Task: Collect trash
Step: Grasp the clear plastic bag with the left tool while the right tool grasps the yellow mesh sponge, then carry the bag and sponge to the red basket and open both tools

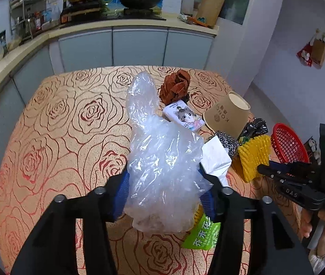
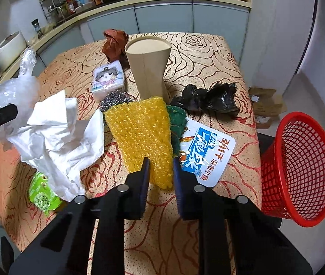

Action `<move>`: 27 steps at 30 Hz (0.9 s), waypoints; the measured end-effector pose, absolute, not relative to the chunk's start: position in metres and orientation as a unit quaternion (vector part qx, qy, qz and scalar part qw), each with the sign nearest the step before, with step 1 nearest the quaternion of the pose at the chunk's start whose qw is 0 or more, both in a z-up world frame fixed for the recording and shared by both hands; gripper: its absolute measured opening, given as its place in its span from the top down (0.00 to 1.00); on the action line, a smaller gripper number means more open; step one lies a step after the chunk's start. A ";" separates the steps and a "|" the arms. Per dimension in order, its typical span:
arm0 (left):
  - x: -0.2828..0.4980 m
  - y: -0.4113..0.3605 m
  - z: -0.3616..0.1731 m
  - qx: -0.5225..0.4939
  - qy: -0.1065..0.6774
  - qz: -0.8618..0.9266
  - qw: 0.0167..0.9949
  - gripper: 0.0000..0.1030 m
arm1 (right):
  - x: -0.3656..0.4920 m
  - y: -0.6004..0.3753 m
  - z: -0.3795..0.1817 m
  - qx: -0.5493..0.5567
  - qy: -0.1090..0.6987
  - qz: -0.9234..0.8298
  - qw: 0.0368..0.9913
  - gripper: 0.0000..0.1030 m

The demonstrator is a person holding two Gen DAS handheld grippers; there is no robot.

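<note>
My left gripper [image 1: 163, 178] is shut on a crumpled clear plastic bag [image 1: 160, 160] and holds it above the table; the bag also shows in the right wrist view [image 2: 13, 89]. My right gripper [image 2: 161, 167] has its jaws around the near end of a yellow bubble-wrap piece [image 2: 141, 133], close to its sides; contact is unclear. Crumpled white paper [image 2: 54, 133], a green pea packet [image 2: 43, 197], a white-blue snack wrapper [image 2: 206, 158], black plastic scraps [image 2: 208, 99], a brown paper cup [image 2: 149, 68] and a brown paper wad [image 2: 114, 44] lie on the table.
A red mesh basket [image 2: 300, 167] stands off the table's right edge. A tissue pack with a cat picture [image 2: 108, 80], a steel scourer [image 2: 116, 99] and a green pad [image 2: 177, 121] lie mid-table. The rose-patterned tablecloth [image 1: 70, 126] is bare at left. Kitchen cabinets [image 1: 139, 45] stand behind.
</note>
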State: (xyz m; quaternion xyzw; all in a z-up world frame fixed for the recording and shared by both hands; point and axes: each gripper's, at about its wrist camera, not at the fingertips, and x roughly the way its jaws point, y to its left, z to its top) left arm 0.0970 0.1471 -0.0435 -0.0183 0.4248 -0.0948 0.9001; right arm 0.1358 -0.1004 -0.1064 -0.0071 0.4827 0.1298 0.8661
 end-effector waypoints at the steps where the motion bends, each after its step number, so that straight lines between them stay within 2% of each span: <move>1: 0.096 0.145 -0.042 -0.015 0.424 -0.097 0.900 0.61 | 0.134 -0.102 -0.104 -0.005 0.480 0.130 0.867 0.84; 9: 0.093 0.128 -0.031 0.005 0.416 -0.110 0.903 0.70 | 0.119 -0.108 -0.085 0.003 0.457 0.138 0.879 0.86; 23: 0.096 0.102 -0.004 0.030 0.392 -0.115 0.912 0.69 | 0.088 -0.112 -0.042 0.014 0.410 0.165 0.897 0.87; 27: 0.097 0.094 -0.003 0.027 0.393 -0.123 0.911 0.63 | 0.084 -0.106 -0.039 0.006 0.410 0.185 0.893 0.87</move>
